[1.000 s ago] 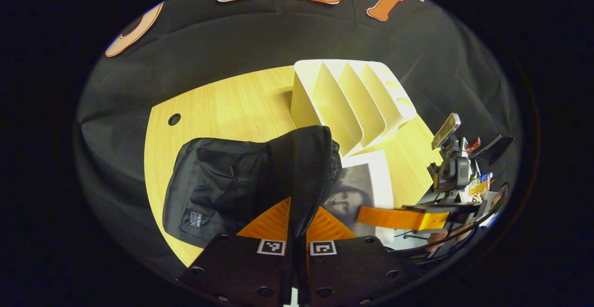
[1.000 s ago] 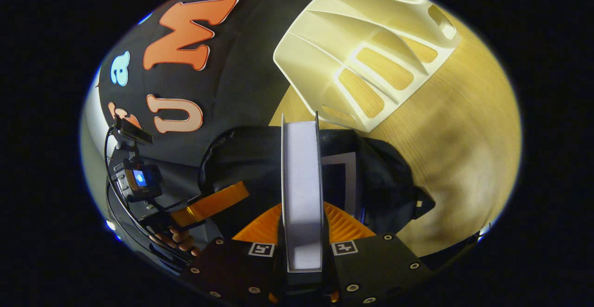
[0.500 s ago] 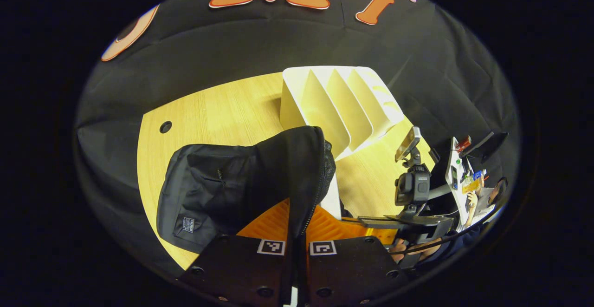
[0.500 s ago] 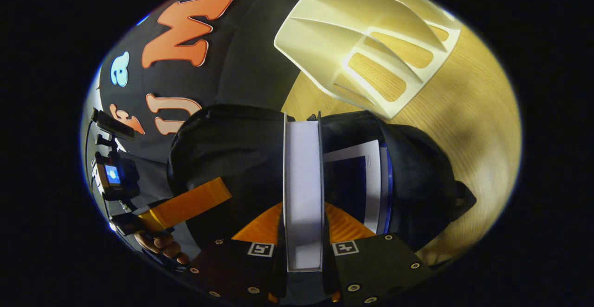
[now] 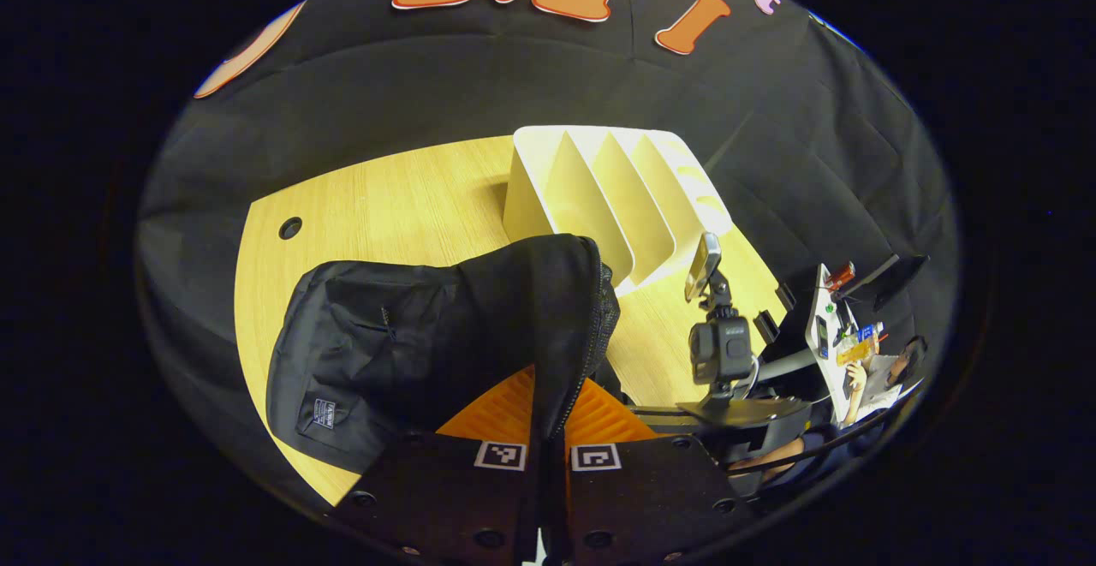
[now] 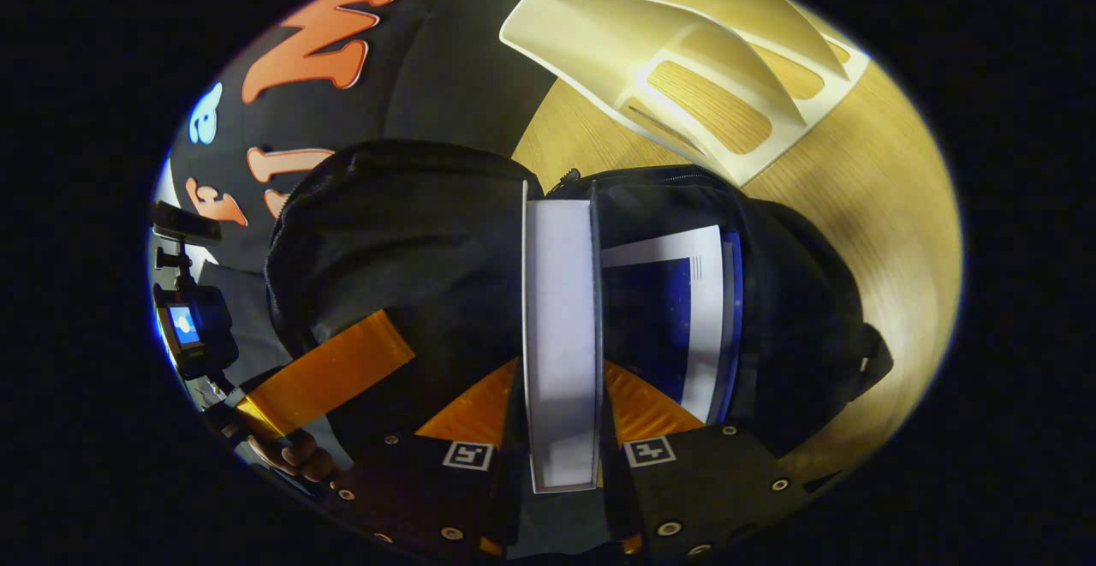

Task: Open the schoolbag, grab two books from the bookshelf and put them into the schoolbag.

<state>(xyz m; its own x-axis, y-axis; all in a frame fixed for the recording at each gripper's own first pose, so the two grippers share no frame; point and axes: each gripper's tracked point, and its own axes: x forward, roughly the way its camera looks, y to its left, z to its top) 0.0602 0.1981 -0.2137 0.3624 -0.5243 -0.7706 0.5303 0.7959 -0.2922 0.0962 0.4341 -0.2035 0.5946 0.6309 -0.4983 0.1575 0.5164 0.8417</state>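
The open schoolbag [image 6: 796, 309] holds one book [image 6: 676, 318]; the right tongs [image 6: 561, 429] grip a second book [image 6: 561, 335] above it, the left tongs [image 5: 548, 429] pinch its flap [image 5: 556, 318].

On the table [image 5: 402, 206] the schoolbag [image 5: 402, 343] lies in front of the bookshelf [image 5: 616, 198], which stands at its one o'clock. In the right gripper view, one book [image 6: 676, 309] sits inside the bag, another book [image 6: 561, 335] upright at its mouth.

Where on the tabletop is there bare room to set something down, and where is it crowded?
Bare wood lies between the schoolbag and the bookshelf, out to the table's rear-left edge by the cable hole. The bag's mouth is crowded: the book, another book already inside, and both hand-held grippers.
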